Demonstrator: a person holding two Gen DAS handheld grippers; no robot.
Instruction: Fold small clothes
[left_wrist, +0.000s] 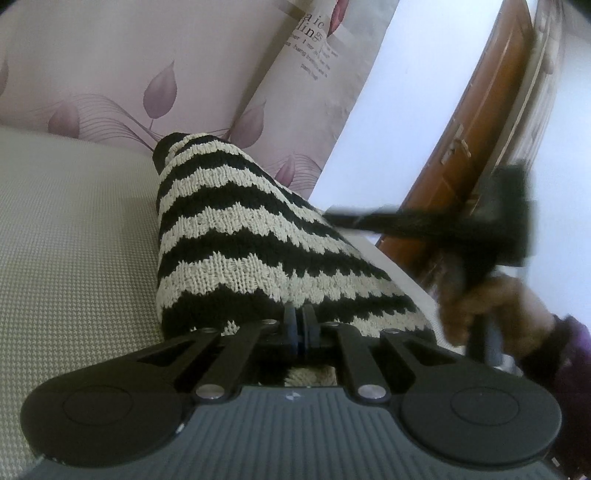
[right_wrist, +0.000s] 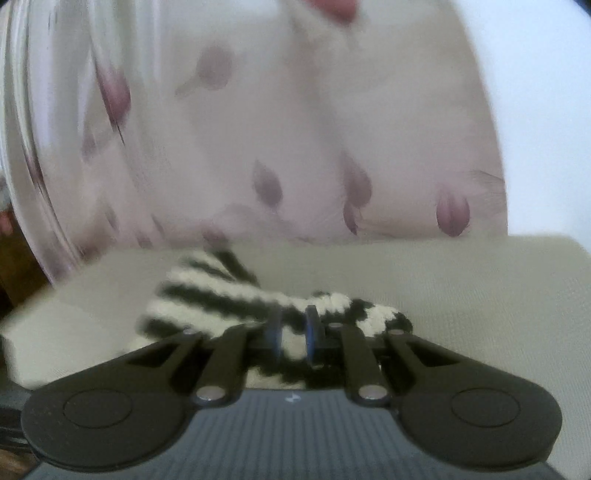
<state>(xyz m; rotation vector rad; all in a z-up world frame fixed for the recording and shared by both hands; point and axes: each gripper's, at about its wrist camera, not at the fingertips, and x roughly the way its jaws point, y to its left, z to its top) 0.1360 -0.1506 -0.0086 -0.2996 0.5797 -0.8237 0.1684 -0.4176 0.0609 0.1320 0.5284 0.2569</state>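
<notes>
The striped knit (left_wrist: 251, 236), black and cream, rises from the lower middle of the left wrist view toward the upper middle, its long axis running away from the camera over the pale cushion (left_wrist: 74, 240) at the left of the frame. The left tongs (left_wrist: 300, 325) sit at its near edge with the jaws pressed almost together on that hem, so they look clamped on the cloth. Further right, the other tool (left_wrist: 480, 225) reaches in from the right edge, blurred, its tip at the knit's right border.

In the right wrist view the striped knit (right_wrist: 221, 299) lies low across the middle, stretching up to the left. The right tongs (right_wrist: 295, 339) have cloth between the pads with a narrow gap showing; whether they pinch it I cannot tell. Both grips appear to sit on near edges, so the fold would likely carry away from the cameras.
</notes>
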